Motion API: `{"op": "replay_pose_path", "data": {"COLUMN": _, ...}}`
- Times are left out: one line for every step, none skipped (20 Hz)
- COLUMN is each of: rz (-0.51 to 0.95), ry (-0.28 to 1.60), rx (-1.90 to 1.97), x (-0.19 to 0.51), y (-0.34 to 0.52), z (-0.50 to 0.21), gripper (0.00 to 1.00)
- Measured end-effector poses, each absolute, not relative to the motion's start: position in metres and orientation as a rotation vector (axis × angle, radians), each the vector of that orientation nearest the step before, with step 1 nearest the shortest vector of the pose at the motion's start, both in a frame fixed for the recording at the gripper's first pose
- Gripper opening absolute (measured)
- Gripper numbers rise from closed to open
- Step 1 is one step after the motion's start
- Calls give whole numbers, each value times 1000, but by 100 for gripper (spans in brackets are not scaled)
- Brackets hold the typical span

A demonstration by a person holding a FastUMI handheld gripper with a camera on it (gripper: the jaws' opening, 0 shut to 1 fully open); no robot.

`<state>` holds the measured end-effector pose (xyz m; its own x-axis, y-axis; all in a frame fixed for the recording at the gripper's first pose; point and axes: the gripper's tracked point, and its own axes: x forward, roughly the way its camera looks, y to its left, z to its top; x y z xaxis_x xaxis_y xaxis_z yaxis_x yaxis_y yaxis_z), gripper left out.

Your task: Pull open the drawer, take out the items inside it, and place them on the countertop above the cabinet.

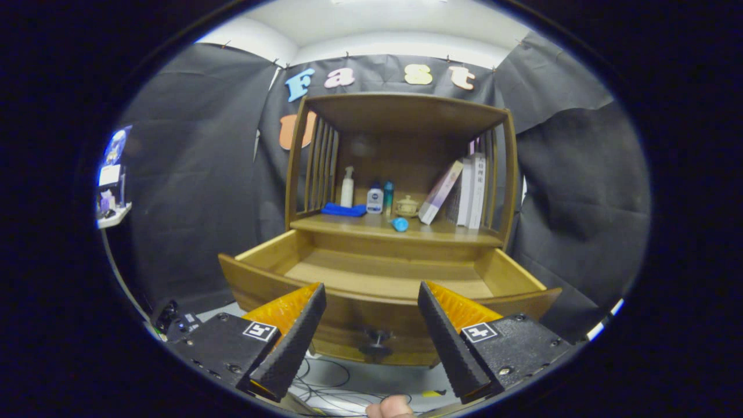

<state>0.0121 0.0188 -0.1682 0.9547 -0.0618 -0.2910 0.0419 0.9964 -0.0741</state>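
The wooden cabinet's drawer [273, 247] stands pulled out toward me, and the part of its floor I can see is bare wood. Its front panel with a dark round knob [376, 342] lies just beyond and between my fingers. My gripper [371, 293] is open, with nothing between the fingers, held back from the drawer front. On the countertop [453, 234] above the drawer lie a blue cloth [343, 209], a white pump bottle [347, 187], a small white bottle [375, 200], a teal bottle [388, 195], a small lidded pot [407, 206] and a small blue object [400, 224] near the counter's front edge.
Books [461, 191] lean at the right of the countertop under the cabinet's top shelf. Slatted sides close in the counter on both sides. Cables [331, 383] trail on the floor below the drawer. A small shelf with objects [111, 197] hangs far left. A fingertip [390, 406] shows below the fingers.
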Motion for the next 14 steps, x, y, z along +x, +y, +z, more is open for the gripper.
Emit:
{"op": "replay_pose_path", "data": {"rz": -61, "ry": 318, "rx": -58, "x": 10, "y": 18, "z": -183, "gripper": 100}}
{"op": "replay_pose_path", "data": {"rz": -69, "ry": 339, "rx": -43, "x": 7, "y": 17, "z": -195, "gripper": 100}}
{"op": "replay_pose_path", "data": {"rz": -77, "ry": 352, "rx": -27, "x": 6, "y": 17, "z": -205, "gripper": 100}}
{"op": "replay_pose_path", "data": {"rz": -82, "ry": 358, "rx": -16, "x": 7, "y": 17, "z": -217, "gripper": 100}}
{"op": "replay_pose_path", "data": {"rz": -91, "ry": 363, "rx": -15, "x": 10, "y": 14, "z": -224, "gripper": 100}}
{"op": "replay_pose_path", "data": {"rz": -110, "ry": 370, "rx": -17, "x": 12, "y": 9, "z": -231, "gripper": 100}}
{"op": "replay_pose_path", "data": {"rz": -126, "ry": 373, "rx": -15, "x": 16, "y": 3, "z": -238, "gripper": 100}}
{"op": "replay_pose_path", "data": {"rz": -143, "ry": 378, "rx": -9, "x": 21, "y": -1, "z": -244, "gripper": 100}}
{"op": "replay_pose_path", "data": {"rz": -153, "ry": 379, "rx": 0, "x": 25, "y": -4, "z": -250, "gripper": 100}}
{"op": "replay_pose_path", "data": {"rz": -161, "ry": 381, "rx": 7, "x": 30, "y": -6, "z": -256, "gripper": 100}}
{"op": "replay_pose_path", "data": {"rz": -167, "ry": 384, "rx": 11, "x": 34, "y": -7, "z": -261, "gripper": 100}}
{"op": "replay_pose_path", "data": {"rz": -174, "ry": 375, "rx": 12, "x": 38, "y": -8, "z": -262, "gripper": 100}}
{"op": "replay_pose_path", "data": {"rz": -185, "ry": 368, "rx": 8, "x": 42, "y": -9, "z": -263, "gripper": 100}}
{"op": "replay_pose_path", "data": {"rz": -203, "ry": 357, "rx": 9, "x": 43, "y": -11, "z": -264, "gripper": 100}}
